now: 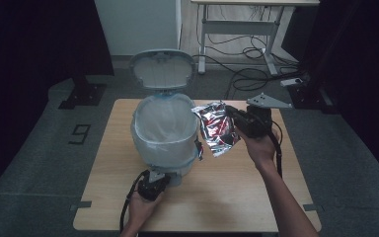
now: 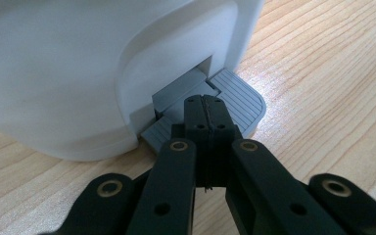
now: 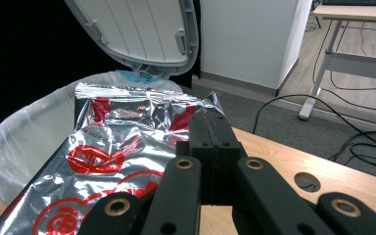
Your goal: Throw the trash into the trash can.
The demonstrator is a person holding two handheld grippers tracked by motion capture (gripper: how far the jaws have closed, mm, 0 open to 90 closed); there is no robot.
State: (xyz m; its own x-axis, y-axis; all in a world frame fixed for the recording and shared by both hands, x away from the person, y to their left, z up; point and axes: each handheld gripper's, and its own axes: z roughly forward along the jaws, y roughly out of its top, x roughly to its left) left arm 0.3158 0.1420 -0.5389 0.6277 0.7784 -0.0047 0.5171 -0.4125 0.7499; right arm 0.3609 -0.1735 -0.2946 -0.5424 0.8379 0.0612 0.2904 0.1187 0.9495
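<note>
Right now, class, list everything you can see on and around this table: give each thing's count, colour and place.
Pedal bin: one, white, table's left half, clear liner inside.
Bin lid: one, grey-white, standing open behind the bin.
Pedal: one, grey, at the bin's foot.
Foil packet: one, silver with red print, beside the bin's rim.
Table: one, light wood.
Desk: one, white-legged, behind, cables beneath.
Left tool: black, shut, tips on the pedal.
Right tool: black, shut on the foil packet.

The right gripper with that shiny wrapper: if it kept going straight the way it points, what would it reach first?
Probably the open bin: the right gripper points left at its bag-lined mouth, so the silver wrapper it holds would arrive first. Depth is hard to judge.
</note>
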